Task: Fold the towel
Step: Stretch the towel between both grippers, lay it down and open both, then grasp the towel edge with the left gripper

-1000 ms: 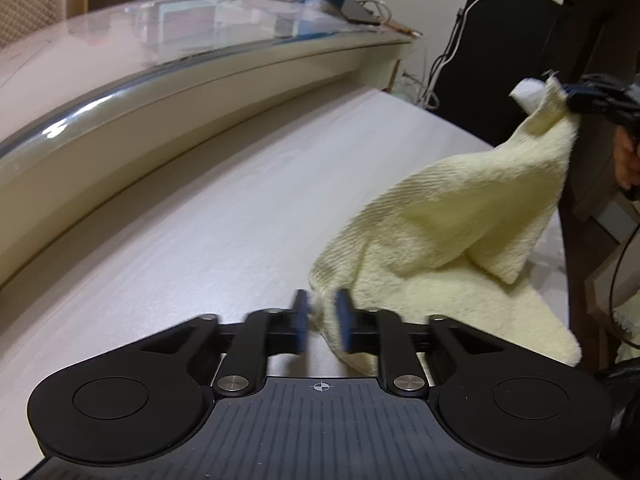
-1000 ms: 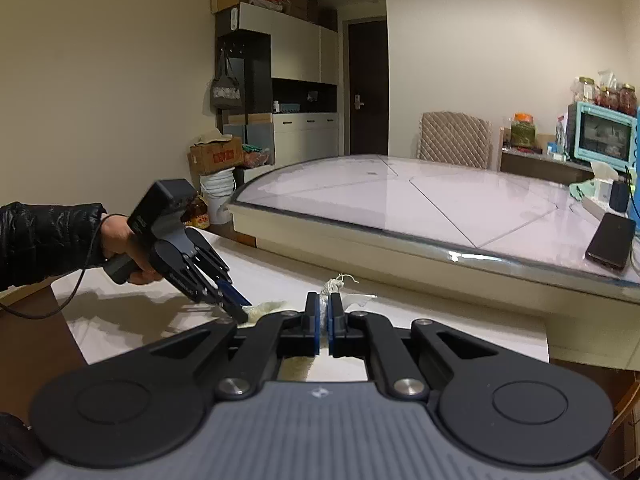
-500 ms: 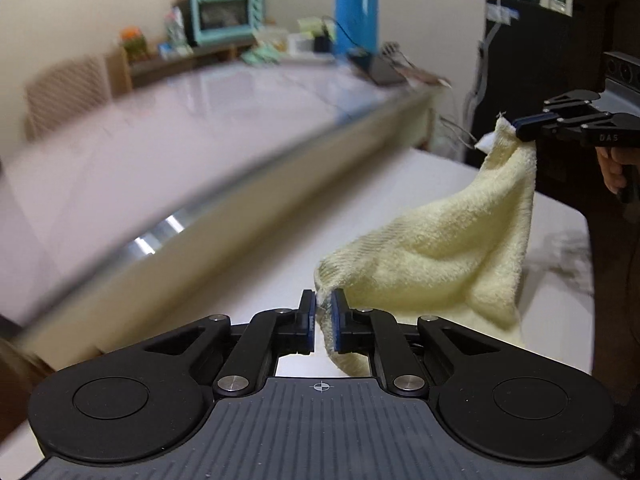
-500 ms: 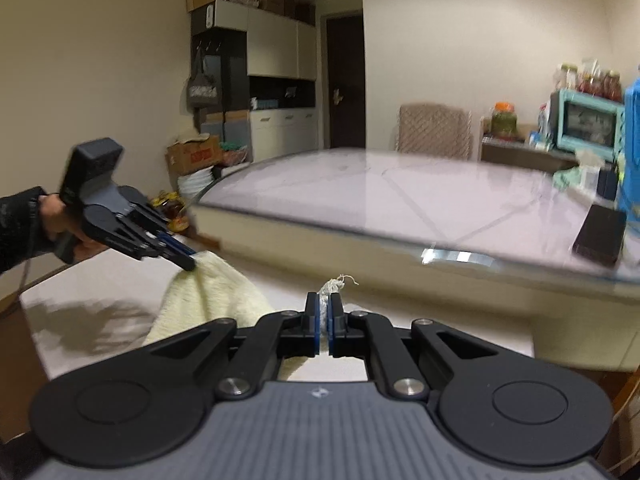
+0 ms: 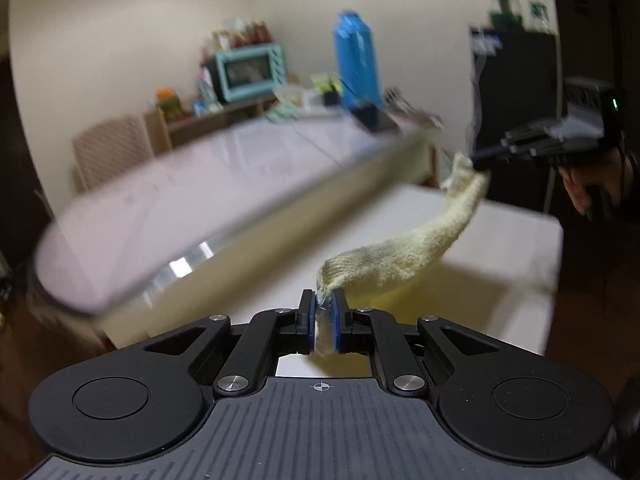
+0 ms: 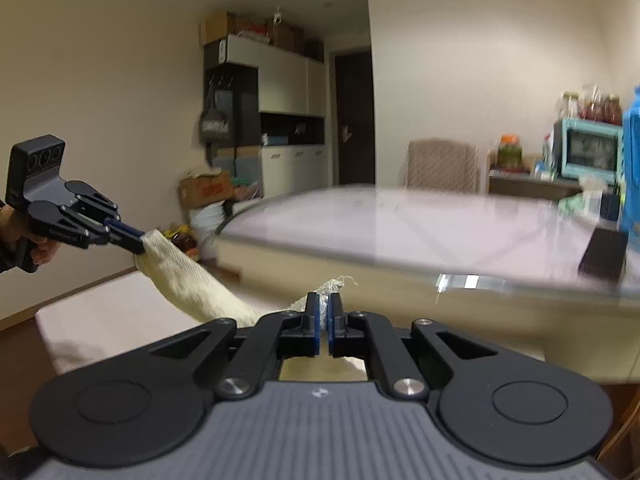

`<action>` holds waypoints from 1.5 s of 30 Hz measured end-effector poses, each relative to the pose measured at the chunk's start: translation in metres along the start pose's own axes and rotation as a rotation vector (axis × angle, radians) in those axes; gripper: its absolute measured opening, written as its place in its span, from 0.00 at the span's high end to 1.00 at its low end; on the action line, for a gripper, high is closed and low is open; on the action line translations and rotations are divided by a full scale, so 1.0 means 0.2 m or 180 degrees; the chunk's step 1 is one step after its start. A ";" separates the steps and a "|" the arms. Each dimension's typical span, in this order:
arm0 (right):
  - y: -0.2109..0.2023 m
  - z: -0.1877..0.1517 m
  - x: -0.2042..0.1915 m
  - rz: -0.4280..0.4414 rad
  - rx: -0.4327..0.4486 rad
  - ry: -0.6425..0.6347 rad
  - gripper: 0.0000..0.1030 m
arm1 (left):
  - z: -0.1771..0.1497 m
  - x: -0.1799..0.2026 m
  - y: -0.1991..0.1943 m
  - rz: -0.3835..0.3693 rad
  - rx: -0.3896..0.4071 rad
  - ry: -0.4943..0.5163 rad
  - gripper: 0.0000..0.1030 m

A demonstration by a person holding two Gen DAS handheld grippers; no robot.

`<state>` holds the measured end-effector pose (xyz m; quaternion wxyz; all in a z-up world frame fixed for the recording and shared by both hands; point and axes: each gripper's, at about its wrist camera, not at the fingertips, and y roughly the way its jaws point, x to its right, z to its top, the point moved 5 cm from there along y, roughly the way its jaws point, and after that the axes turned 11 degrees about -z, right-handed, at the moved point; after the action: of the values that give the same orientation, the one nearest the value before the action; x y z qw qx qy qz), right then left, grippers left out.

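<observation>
Low white table (image 5: 500,240) beside the glass-topped dining table (image 5: 200,184): towel lifted clear.
The towel (image 5: 404,256), slumped on it a second ago, now hangs stretched above it, left gripper (image 5: 323,312) and right gripper (image 6: 323,312) each clamped on a corner; ready to fold.

A second ago the towel (image 5: 404,258) lies heaped on the low table (image 5: 516,240), one corner raised by the right gripper (image 5: 478,159) and another pinched low at the table by the left gripper (image 5: 323,307). Now the towel is off the tabletop and hangs in the air as a sagging band between the two grippers. The left gripper (image 6: 138,240) is higher above the table than before, and its view has swung up from the tabletop to the room beyond, which is now blurred. The right gripper (image 6: 323,308) has tilted a little; more towel now shows beside its fingers (image 6: 312,312).
</observation>
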<state>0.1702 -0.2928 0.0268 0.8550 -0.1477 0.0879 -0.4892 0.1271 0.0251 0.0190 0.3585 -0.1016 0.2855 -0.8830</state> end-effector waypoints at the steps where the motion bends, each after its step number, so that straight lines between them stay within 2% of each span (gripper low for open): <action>1: -0.03 -0.06 -0.02 0.0037 -0.0045 0.0023 0.96 | -0.05 0.02 0.01 -0.0019 -0.0031 -0.0047 0.92; 5: -0.12 -0.24 -0.09 0.0140 -0.0202 -0.0028 0.96 | -0.26 0.12 0.03 -0.0093 -0.0157 -0.0235 0.92; 10: -0.18 -0.39 -0.14 0.0175 -0.0387 -0.0093 0.96 | -0.39 0.21 0.02 -0.0094 -0.0265 -0.0278 0.92; 15: -0.21 -0.44 -0.15 0.0172 -0.0531 -0.0114 0.95 | -0.44 0.28 0.03 -0.0055 -0.0344 -0.0174 0.91; 21: -0.24 -0.43 -0.11 0.0102 -0.0527 -0.0051 0.91 | -0.44 0.32 0.05 -0.0098 -0.0403 -0.0084 0.89; 22: -0.25 -0.43 -0.10 0.0092 -0.0516 -0.0023 0.87 | -0.44 0.32 0.05 -0.0101 -0.0404 -0.0061 0.88; 24: -0.26 -0.42 -0.08 0.0061 -0.0489 0.0036 0.86 | -0.45 0.34 0.03 -0.0144 -0.0409 -0.0079 0.84; 26: -0.26 -0.40 -0.06 0.0052 -0.0441 0.0132 0.84 | -0.45 0.34 0.01 -0.0263 -0.0374 -0.0156 0.63; 27: -0.26 -0.39 -0.05 0.0048 -0.0420 0.0172 0.82 | -0.45 0.34 0.00 -0.0284 -0.0360 -0.0172 0.61; 30: -0.23 -0.34 -0.03 0.0055 -0.0349 0.0246 0.80 | -0.44 0.31 -0.05 -0.0300 -0.0239 -0.0272 0.60; 34: -0.14 -0.25 -0.03 0.0022 -0.0352 0.0099 0.78 | -0.35 0.19 -0.05 -0.0036 -0.0105 -0.0327 0.57; 37: -0.02 -0.20 -0.07 0.0011 -0.0395 -0.0144 0.67 | -0.26 0.11 0.07 0.0212 -0.0200 -0.0259 0.57; 39: 0.05 -0.17 -0.09 0.0014 -0.0438 -0.0269 0.67 | -0.20 0.09 0.15 0.0294 -0.0239 -0.0222 0.57; 42: 0.11 -0.15 -0.11 0.0014 -0.0468 -0.0363 0.65 | -0.09 0.07 0.32 0.0352 -0.0286 -0.0042 0.57; 43: 0.11 -0.15 -0.11 0.0016 -0.0468 -0.0370 0.60 | -0.06 0.08 0.37 0.0354 -0.0292 0.0017 0.58; 45: 0.12 -0.14 -0.12 0.0022 -0.0468 -0.0383 0.58 | 0.02 0.08 0.47 0.0354 -0.0303 0.0140 0.58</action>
<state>0.1688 -0.2662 -0.0076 0.8473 -0.2389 0.0725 -0.4688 0.1710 -0.0423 -0.0329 0.3954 -0.0832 0.3402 -0.8491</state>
